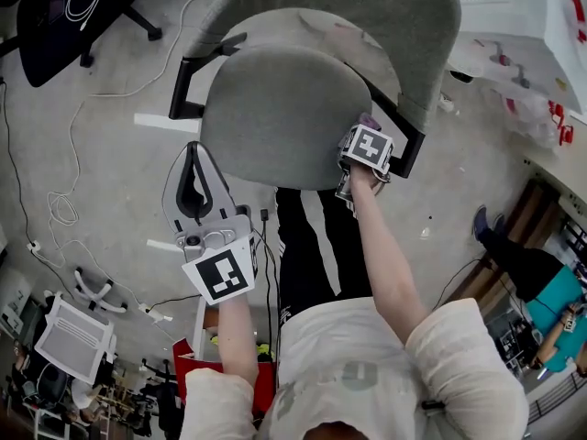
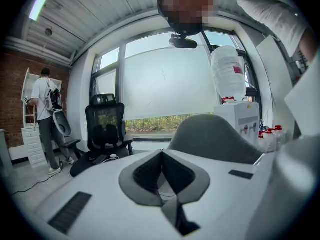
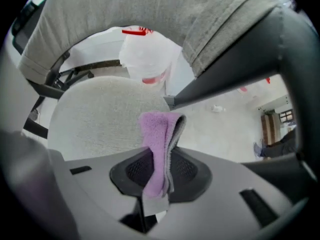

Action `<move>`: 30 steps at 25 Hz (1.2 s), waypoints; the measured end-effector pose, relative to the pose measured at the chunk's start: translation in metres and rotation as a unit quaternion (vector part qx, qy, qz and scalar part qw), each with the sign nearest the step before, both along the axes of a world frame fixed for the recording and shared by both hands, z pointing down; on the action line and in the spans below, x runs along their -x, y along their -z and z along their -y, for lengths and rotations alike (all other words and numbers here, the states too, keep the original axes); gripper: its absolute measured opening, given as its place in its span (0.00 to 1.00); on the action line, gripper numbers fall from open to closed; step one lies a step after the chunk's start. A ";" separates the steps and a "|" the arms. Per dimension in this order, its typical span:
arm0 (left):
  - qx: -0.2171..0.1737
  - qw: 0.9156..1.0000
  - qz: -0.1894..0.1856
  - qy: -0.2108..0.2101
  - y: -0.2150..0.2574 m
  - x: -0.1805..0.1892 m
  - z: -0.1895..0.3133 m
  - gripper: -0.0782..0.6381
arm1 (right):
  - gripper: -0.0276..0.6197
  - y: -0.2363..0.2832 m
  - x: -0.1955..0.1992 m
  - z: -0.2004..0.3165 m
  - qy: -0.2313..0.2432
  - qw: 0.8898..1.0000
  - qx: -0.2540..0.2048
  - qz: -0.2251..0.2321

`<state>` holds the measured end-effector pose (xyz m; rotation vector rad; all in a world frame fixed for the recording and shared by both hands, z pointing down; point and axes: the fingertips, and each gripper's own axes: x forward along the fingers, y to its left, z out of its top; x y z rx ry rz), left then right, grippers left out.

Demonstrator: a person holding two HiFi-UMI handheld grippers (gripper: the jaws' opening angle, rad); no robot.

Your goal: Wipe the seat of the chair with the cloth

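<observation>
Head view: the right gripper [image 1: 366, 134] sits at the right-hand rim of the chair seat [image 1: 275, 117], close against the dark armrest [image 1: 410, 149]; a scrap of the purple cloth [image 1: 371, 120] shows just past its tips. Nearly the whole seat spreads out to this gripper's left and a little ahead of it. The left gripper [image 1: 194, 154] hangs off the seat's front-left edge, over the floor [image 1: 110, 154], and points past the seat rather than onto it. The right gripper is plainly the nearer one, and it carries the cloth.

Left gripper view: the jaws are pressed together at the tips with nothing between them; the grey chair [image 2: 210, 136] rises ahead and to the right of them. A black office chair [image 2: 105, 126] and a standing person [image 2: 44, 119] are well off to the left.

Right gripper view: the jaws pinch the cloth [image 3: 157, 131], folded into a strip that stands up beyond the tips with its long axis running along the jaws. The seat [image 3: 95, 119] lies ahead and to the left, the backrest [image 3: 150, 14] arches above, and the armrest [image 3: 240, 69] crosses on the right. By my judgement the stroke must run leftward, away from the armrest; I cannot tell whether the cloth's end touches the fabric yet.
</observation>
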<state>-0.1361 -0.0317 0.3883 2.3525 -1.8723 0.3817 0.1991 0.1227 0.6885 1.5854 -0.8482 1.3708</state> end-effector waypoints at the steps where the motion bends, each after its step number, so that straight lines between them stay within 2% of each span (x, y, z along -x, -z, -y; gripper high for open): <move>1: -0.002 1.000 0.001 0.004 0.000 0.004 -0.001 0.13 | 0.17 0.010 0.004 0.003 -0.009 1.000 -0.016 0.001; 3: -0.005 1.000 0.003 0.014 0.000 0.014 -0.004 0.13 | 0.17 0.025 0.025 0.017 -0.007 0.998 -0.058 0.025; 5: -0.003 1.000 0.005 0.027 -0.002 0.027 -0.008 0.13 | 0.17 0.034 0.065 0.035 0.006 0.991 -0.102 0.082; 8: 0.003 0.999 0.007 0.044 -0.008 0.045 -0.015 0.13 | 0.17 0.038 0.153 0.059 0.035 0.969 -0.147 0.195; 11: 0.007 0.999 0.011 0.051 -0.015 0.058 -0.022 0.13 | 0.17 0.034 0.241 0.071 0.079 0.946 -0.148 0.279; 15: 0.016 0.998 0.015 0.064 -0.020 0.074 -0.033 0.13 | 0.17 0.023 0.333 0.069 0.107 0.921 -0.135 0.349; 18: 0.016 0.997 0.021 0.074 -0.023 0.092 -0.042 0.13 | 0.17 0.009 0.377 0.064 0.115 0.916 -0.121 0.365; 21: 0.024 0.996 0.023 0.081 -0.029 0.105 -0.053 0.13 | 0.17 -0.004 0.398 0.054 0.135 0.917 -0.109 0.359; 25: 0.028 0.996 0.024 0.078 -0.036 0.113 -0.057 0.13 | 0.17 -0.016 0.398 0.051 0.157 0.920 -0.110 0.340; 30: 0.031 0.997 0.014 0.063 -0.044 0.106 -0.051 0.13 | 0.17 -0.013 0.378 0.041 0.148 0.926 -0.120 0.327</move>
